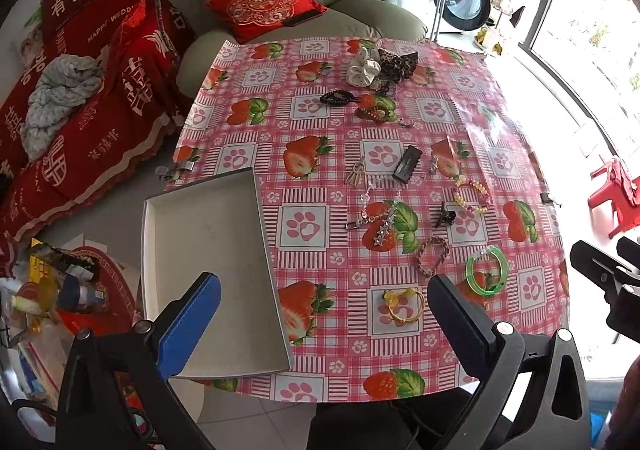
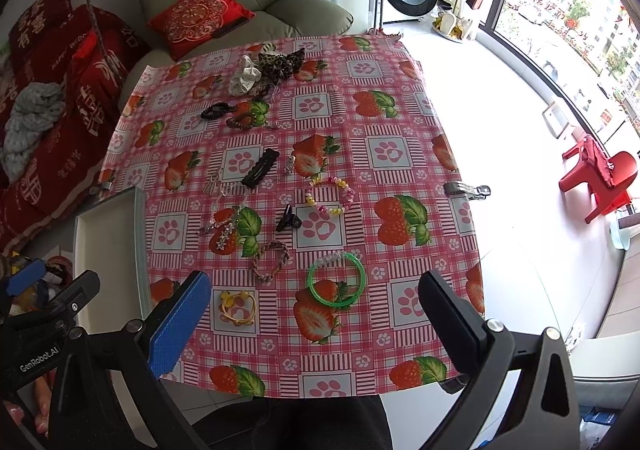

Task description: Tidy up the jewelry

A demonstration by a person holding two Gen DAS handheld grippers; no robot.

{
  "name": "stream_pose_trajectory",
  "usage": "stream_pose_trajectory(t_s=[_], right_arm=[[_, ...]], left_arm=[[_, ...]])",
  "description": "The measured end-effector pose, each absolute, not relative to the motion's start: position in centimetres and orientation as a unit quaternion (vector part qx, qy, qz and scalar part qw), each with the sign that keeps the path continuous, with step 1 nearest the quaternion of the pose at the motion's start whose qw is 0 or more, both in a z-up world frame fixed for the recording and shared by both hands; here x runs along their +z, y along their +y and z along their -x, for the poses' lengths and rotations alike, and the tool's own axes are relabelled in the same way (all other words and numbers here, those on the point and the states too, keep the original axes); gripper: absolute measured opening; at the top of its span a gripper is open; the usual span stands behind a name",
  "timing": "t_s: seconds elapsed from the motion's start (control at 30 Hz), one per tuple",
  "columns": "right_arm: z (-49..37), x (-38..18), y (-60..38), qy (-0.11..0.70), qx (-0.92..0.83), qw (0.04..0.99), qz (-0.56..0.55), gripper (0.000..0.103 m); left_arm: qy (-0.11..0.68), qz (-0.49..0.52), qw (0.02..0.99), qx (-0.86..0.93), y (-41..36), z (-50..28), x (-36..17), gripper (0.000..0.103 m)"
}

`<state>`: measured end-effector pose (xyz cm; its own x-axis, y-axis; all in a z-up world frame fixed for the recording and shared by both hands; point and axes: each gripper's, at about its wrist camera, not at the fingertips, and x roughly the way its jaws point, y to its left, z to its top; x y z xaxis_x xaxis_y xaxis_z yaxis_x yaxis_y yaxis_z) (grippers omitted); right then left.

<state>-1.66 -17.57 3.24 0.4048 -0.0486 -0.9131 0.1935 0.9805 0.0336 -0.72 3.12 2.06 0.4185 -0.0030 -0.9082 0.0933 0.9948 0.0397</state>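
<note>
Jewelry lies scattered on a pink strawberry tablecloth [image 1: 400,370]. A green bangle [image 1: 486,269] [image 2: 337,280], a yellow hair tie [image 1: 403,304] [image 2: 239,307], a braided bracelet [image 1: 432,255] [image 2: 272,260], a pastel bead bracelet [image 1: 472,196] [image 2: 330,195], a black claw clip [image 2: 287,218] and a black hair clip [image 1: 407,164] [image 2: 260,167] lie near the front. An empty white tray [image 1: 208,250] [image 2: 108,250] sits at the table's left edge. My left gripper [image 1: 324,326] is open above the tray's right rim. My right gripper [image 2: 316,322] is open above the front edge, empty.
Scrunchies [image 1: 380,64] and dark bracelets [image 1: 338,97] lie at the far side. A grey armchair with a red cushion [image 1: 266,4] stands behind the table. A red-covered sofa [image 1: 80,110] is left, a red plastic stool [image 2: 600,174] right. Metal clips [image 2: 466,189] hold the cloth.
</note>
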Motion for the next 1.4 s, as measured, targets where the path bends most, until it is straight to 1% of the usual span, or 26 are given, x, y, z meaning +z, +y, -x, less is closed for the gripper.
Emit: stream_pose_trajectory(t_s=[1.4], right_arm=[[1.75, 3.07, -17.47, 0.540, -0.072, 0.836, -0.069, 0.103]], left_arm=[[0.542, -0.049, 0.838, -0.033, 2.84, 0.63, 1.72, 0.103]])
